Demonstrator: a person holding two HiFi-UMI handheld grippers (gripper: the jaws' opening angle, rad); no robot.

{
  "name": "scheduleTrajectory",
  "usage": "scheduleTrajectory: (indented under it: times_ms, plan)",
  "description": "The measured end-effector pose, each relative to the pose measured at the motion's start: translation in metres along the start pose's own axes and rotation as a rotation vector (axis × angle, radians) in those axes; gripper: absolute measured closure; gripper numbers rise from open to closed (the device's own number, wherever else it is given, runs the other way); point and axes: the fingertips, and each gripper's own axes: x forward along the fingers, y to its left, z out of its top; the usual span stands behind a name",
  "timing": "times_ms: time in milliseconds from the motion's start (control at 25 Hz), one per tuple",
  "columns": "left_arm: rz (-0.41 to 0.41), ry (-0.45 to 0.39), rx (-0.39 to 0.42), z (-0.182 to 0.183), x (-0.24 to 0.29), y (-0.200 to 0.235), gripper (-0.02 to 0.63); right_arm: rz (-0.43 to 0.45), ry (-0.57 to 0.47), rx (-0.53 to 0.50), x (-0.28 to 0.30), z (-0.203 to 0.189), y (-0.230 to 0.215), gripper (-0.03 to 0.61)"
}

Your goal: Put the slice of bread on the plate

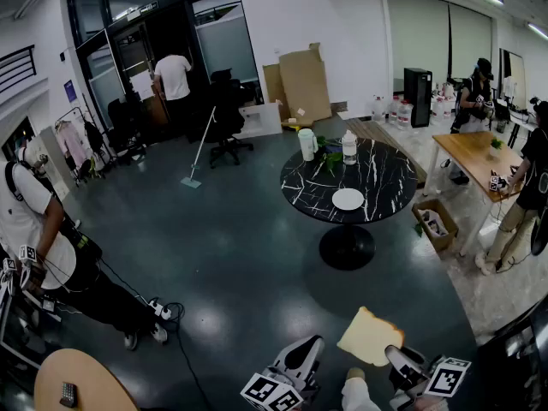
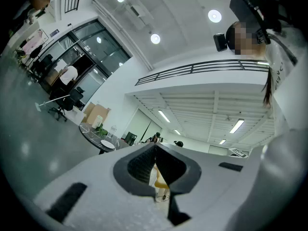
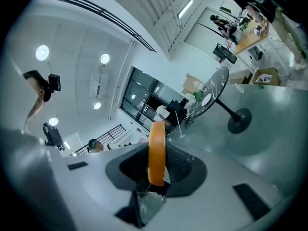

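A slice of bread point(image 1: 370, 336) with a brown crust hangs over the dark floor at the bottom of the head view. My right gripper point(image 1: 401, 360) is shut on its lower right corner. In the right gripper view the bread point(image 3: 157, 150) stands edge-on, clamped between the black pads of that gripper point(image 3: 158, 170). The white plate point(image 1: 348, 199) lies on a round black marble table point(image 1: 381, 174) farther ahead, well apart from the bread. It also shows small and distant as the plate point(image 3: 207, 99). My left gripper point(image 1: 301, 355) sits beside the right one, shut and holding nothing; its jaws point(image 2: 155, 150) meet.
On the marble table stand a green-and-white cup point(image 1: 307, 144), a water bottle point(image 1: 348, 146) and a small plant point(image 1: 329, 154). A cardboard box point(image 1: 433, 222) sits on the floor to its right. A wooden desk point(image 1: 473, 157) with people is at right, a seated person point(image 1: 43, 238) at left.
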Motion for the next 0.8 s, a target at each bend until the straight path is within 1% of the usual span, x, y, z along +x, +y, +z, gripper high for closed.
scheduleTrajectory:
  times_ms: [160,320,400,520,600,680,800]
  plan:
    - [0.013,-0.016,0.01,0.01,0.014,0.018,0.606,0.009,0.018,-0.002,0.022,0.011,-0.007,0.489]
    - [0.029,-0.008,0.014,0.016,0.031,0.034,0.606,0.029,0.033,0.006,0.044,0.026,-0.019,0.489]
    - [0.04,-0.003,0.02,0.021,0.043,0.044,0.606,0.039,0.04,0.003,0.057,0.038,-0.024,0.489]
    - [0.061,-0.027,0.028,0.037,0.061,0.057,0.606,0.054,0.056,0.003,0.075,0.055,-0.027,0.489]
    - [0.061,-0.041,0.033,0.046,0.073,0.061,0.606,0.058,0.069,0.004,0.084,0.064,-0.03,0.489]
    - [0.055,-0.039,0.04,0.049,0.085,0.065,0.607,0.066,0.073,0.002,0.092,0.074,-0.034,0.489]
    - [0.07,-0.044,0.035,0.049,0.106,0.079,0.606,0.078,0.069,0.004,0.108,0.091,-0.045,0.489]
